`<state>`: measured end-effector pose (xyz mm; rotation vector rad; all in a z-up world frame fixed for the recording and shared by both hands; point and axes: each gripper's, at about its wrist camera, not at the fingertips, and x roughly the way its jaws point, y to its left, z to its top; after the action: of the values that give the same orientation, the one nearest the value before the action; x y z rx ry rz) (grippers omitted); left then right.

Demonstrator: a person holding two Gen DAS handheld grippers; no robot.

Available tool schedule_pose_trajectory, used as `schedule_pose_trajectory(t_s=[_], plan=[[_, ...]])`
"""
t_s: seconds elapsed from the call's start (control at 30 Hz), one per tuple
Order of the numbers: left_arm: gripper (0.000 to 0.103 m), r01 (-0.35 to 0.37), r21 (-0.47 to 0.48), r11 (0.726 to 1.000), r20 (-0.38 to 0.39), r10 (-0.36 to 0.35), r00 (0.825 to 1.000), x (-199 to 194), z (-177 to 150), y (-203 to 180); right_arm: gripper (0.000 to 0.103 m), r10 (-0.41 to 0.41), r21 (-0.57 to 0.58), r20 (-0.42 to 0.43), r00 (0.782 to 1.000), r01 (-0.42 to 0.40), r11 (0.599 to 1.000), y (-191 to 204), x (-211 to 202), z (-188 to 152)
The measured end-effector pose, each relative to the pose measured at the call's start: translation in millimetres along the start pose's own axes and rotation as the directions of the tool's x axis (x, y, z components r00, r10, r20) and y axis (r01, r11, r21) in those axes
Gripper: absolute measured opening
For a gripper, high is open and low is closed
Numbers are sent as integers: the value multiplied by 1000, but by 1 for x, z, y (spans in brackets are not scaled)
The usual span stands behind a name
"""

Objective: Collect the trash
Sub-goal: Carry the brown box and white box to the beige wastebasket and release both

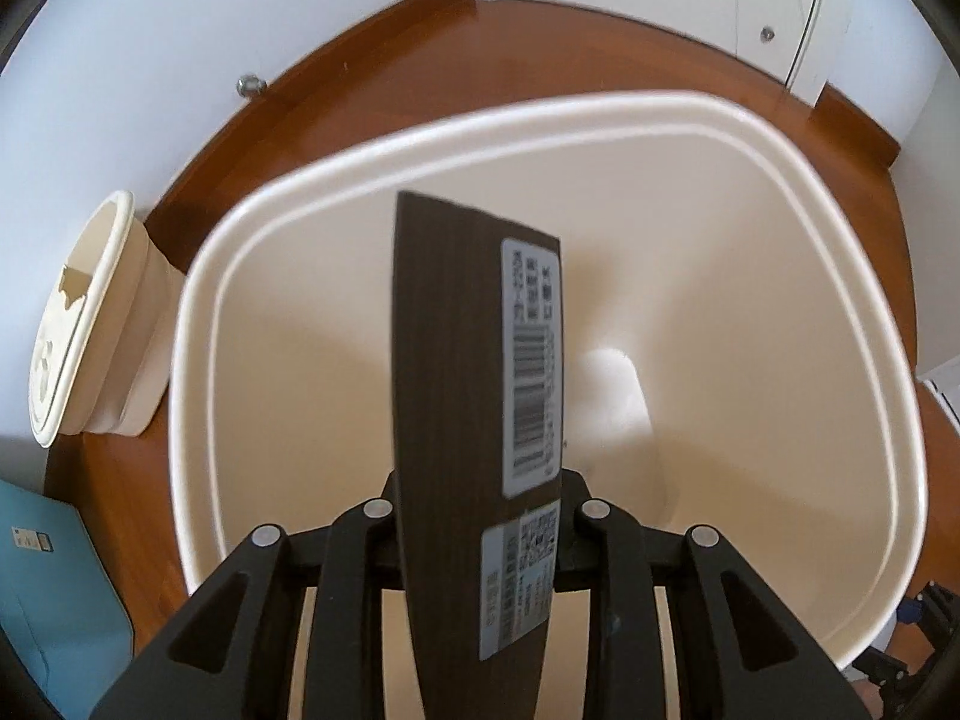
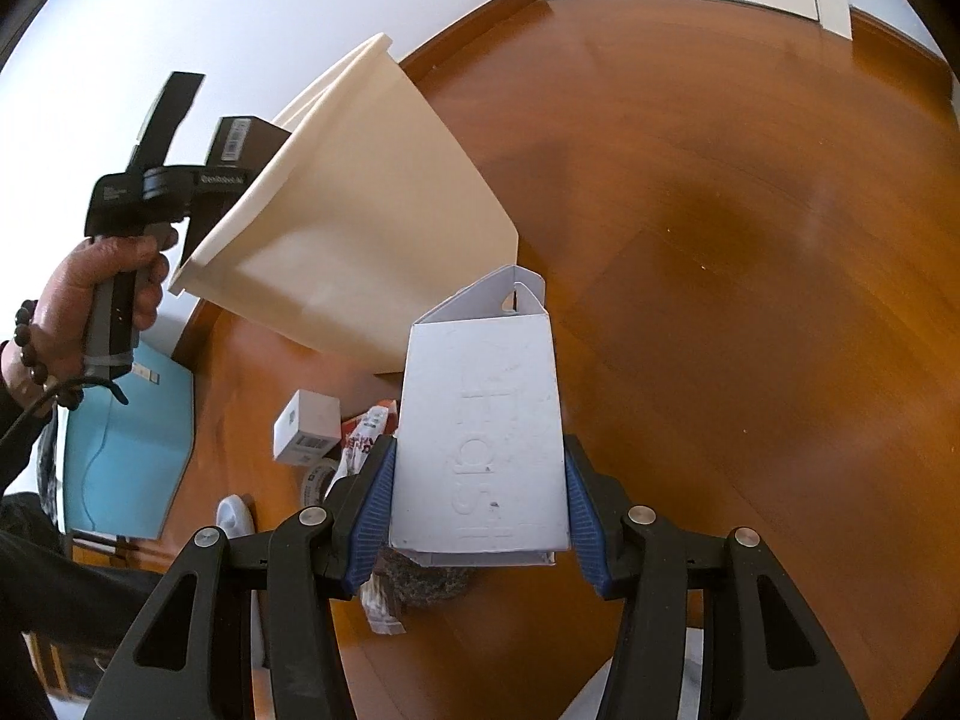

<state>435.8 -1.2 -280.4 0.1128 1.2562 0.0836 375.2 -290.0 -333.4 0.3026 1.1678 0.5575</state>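
Note:
My left gripper is shut on a flat dark brown box with white barcode labels. It holds the box upright, right above the mouth of a big cream bin. The right wrist view shows that bin from the side, with the left gripper, the dark box and a person's hand at its rim. My right gripper is shut on a white carton with embossed letters and an open top flap. It holds the carton above the wooden floor, beside the bin.
A smaller cream bin stands left of the big one, by the white wall. A light blue box lies on the floor. Near it are a small white box, wrappers and a tape roll. Bare wooden floor spreads to the right.

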Motion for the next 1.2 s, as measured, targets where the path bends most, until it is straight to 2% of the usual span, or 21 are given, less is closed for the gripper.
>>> schedule_pose_trajectory(t_s=[0.23,0.37,0.47,0.57,0.7,0.77,0.83,0.9,0.93,1.03,1.1,1.2], plan=[[32,28,-33,999,-39,-30,999,5,11,10,54,9,-32,14,1000,-9,999,8,-2,7],[35,70,-57,996,-20,-71,997,-4,13,24,54,-2,-52,41,999,5,999,11,-10,16],[35,106,-102,989,21,-105,994,-26,4,32,54,-23,-66,84,996,28,997,12,-24,31],[35,131,-152,980,119,-113,986,-73,-22,37,54,-36,-94,162,986,51,994,19,-49,58],[35,144,-244,959,248,-82,965,-116,-53,64,54,34,-184,302,953,24,983,55,-85,112],[35,144,-310,940,272,-57,961,-124,-71,79,54,75,-249,327,942,9,968,81,-87,133],[38,127,-371,920,264,-26,964,-125,-88,89,55,85,-305,300,950,11,952,112,-70,159],[53,103,-421,901,242,2,970,-121,-108,96,55,79,-334,238,968,5,943,134,-41,175],[56,83,-435,897,222,17,975,-117,-116,98,55,53,-346,196,979,18,938,143,-20,183],[57,58,-447,893,179,26,984,-102,-132,100,55,-12,-373,84,996,43,927,161,29,194],[57,26,-450,893,144,43,989,-85,-139,106,55,-71,-398,9,997,69,915,170,62,196],[57,4,-467,884,67,30,997,-57,-154,111,56,-143,-443,-64,988,100,891,184,96,195]])
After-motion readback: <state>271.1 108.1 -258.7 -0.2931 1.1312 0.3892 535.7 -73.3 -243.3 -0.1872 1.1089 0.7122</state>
